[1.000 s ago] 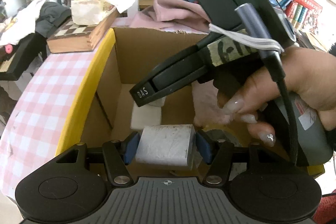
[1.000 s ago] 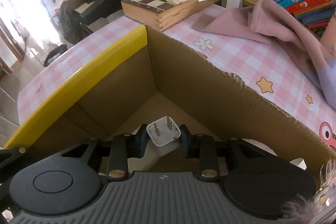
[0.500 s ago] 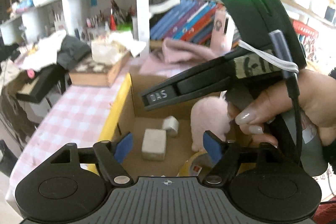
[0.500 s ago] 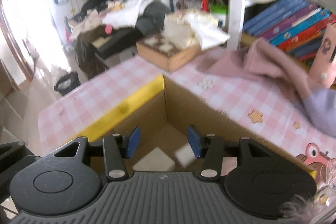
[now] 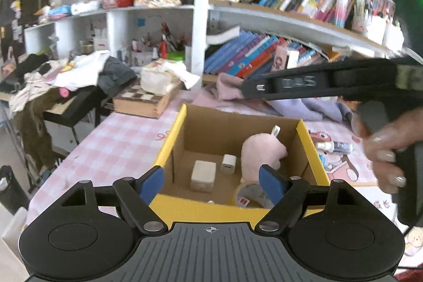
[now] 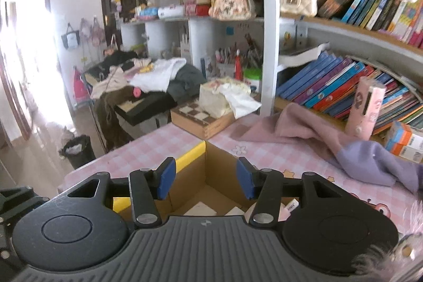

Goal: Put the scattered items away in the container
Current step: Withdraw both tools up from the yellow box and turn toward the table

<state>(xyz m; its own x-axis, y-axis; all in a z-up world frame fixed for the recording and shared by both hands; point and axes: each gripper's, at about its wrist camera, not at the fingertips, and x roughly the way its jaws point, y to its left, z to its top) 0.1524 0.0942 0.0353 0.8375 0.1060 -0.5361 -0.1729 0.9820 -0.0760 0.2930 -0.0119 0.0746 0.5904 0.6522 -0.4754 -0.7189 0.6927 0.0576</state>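
Note:
A cardboard box with yellow rims [image 5: 169, 144] stands on the pink checked table. Inside lie a grey-white block [image 5: 203, 175], a white plug adapter [image 5: 228, 163], a pink plush toy [image 5: 260, 152] and a roll of tape [image 5: 249, 196]. My left gripper [image 5: 211, 183] is open and empty, above the box's near edge. My right gripper [image 6: 205, 181] is open and empty, above the box corner [image 6: 205, 149]; its body shows in the left wrist view [image 5: 298, 82] above the box.
Small tubes and pens [image 5: 333, 146] lie on the table right of the box. A pink and lilac cloth [image 6: 317, 134] lies behind it. A chessboard box [image 5: 148, 99] with a tissue pack stands at the back left. Bookshelves [image 6: 343, 86] are behind.
Both grippers opened and let go of the block and the plug adapter, which now lie in the box. Both grippers then rose and pulled back.

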